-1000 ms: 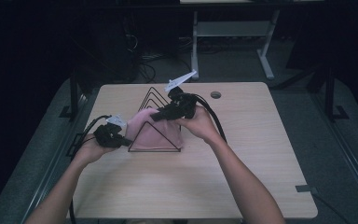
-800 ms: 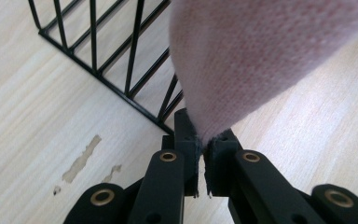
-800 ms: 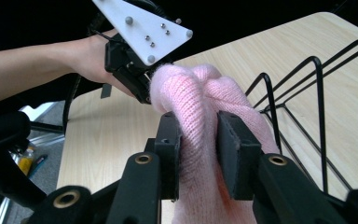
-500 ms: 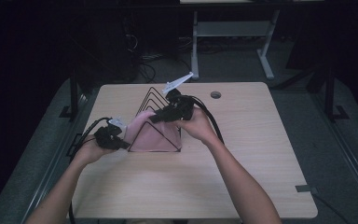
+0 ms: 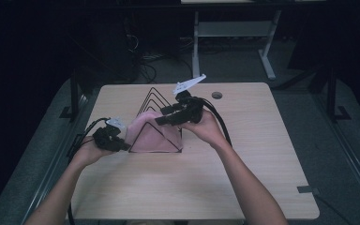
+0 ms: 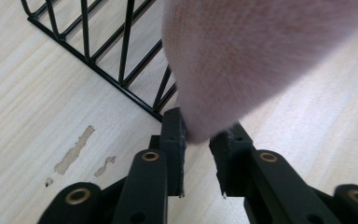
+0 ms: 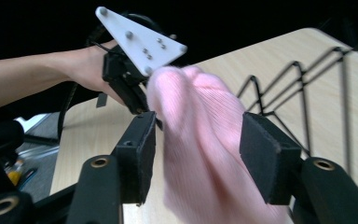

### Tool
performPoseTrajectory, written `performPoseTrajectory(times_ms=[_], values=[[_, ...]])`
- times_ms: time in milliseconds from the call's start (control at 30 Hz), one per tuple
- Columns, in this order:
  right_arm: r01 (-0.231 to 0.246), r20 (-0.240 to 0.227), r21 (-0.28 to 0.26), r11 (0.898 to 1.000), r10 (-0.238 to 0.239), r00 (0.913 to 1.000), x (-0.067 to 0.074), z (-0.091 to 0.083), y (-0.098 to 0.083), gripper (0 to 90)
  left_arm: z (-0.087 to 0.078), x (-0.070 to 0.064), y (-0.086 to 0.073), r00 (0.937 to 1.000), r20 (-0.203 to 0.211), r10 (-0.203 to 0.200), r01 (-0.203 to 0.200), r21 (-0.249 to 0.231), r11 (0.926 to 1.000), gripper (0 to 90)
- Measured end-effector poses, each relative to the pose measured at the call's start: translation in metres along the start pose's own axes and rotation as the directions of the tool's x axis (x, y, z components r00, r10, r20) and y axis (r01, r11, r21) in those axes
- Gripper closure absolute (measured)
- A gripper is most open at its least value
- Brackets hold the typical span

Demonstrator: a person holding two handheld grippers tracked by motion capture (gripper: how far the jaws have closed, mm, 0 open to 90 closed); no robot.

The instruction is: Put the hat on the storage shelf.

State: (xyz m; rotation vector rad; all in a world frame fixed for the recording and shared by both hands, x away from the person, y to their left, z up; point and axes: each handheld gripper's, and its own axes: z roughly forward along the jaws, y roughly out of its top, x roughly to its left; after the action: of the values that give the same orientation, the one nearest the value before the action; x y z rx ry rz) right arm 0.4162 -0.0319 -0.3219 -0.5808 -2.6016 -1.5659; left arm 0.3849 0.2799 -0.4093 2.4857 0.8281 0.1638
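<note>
Soft pink knitted cloth (image 5: 152,133) draped over black triangular wire rack (image 5: 155,101) on pale wooden table (image 5: 243,183). Left gripper (image 6: 200,142) just opening, slightly parted around cloth's corner. Right gripper (image 7: 198,149) just opening, wide, cloth between, unpinched.

The worktop (image 5: 243,187) is of pale wood with rounded corners, and it is the brightest place in the room. Around it the floor (image 5: 281,61) is grey and becomes dark quickly. Behind the worktop stands a white table frame (image 5: 234,28), and left of this frame some black cables (image 5: 152,58) lie on the floor. Near the far edge of the worktop is a small round grommet (image 5: 217,95). A piece of grey tape (image 5: 307,189) sticks at its near right edge.
</note>
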Motion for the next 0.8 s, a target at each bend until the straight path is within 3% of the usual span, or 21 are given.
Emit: performPoseTrajectory(times_ms=[267,467,533,633,800], values=[[-0.01,0.07,-0.023,1.0,0.011,0.9975,-0.004,-0.031,-0.016,37.9,-0.014,-0.005,-0.005,0.9999,-0.015,-0.008,0.007,-0.039,0.9992,59.4],[-0.052,0.138,-0.011,0.999,0.053,0.989,-0.01,-0.059,-0.044,33.3,-0.022,-0.009,-0.011,0.9994,-0.023,-0.028,0.026,-0.075,0.9969,53.2],[-0.054,0.142,-0.012,0.998,0.056,0.9884,-0.011,-0.062,-0.046,33.1,-0.023,-0.01,-0.012,0.9992,-0.025,-0.03,0.028,-0.082,0.9962,50.7],[-0.076,0.182,-0.015,0.997,0.078,0.9803,-0.012,-0.076,-0.063,30.8,-0.024,-0.014,-0.014,0.9989,-0.023,-0.04,0.037,-0.098,0.9944,48.5],[-0.106,0.203,-0.015,0.994,0.107,0.9732,-0.014,-0.089,-0.08,30.6,-0.024,-0.016,-0.017,0.9988,-0.022,-0.043,0.041,-0.104,0.9938,46.5]])
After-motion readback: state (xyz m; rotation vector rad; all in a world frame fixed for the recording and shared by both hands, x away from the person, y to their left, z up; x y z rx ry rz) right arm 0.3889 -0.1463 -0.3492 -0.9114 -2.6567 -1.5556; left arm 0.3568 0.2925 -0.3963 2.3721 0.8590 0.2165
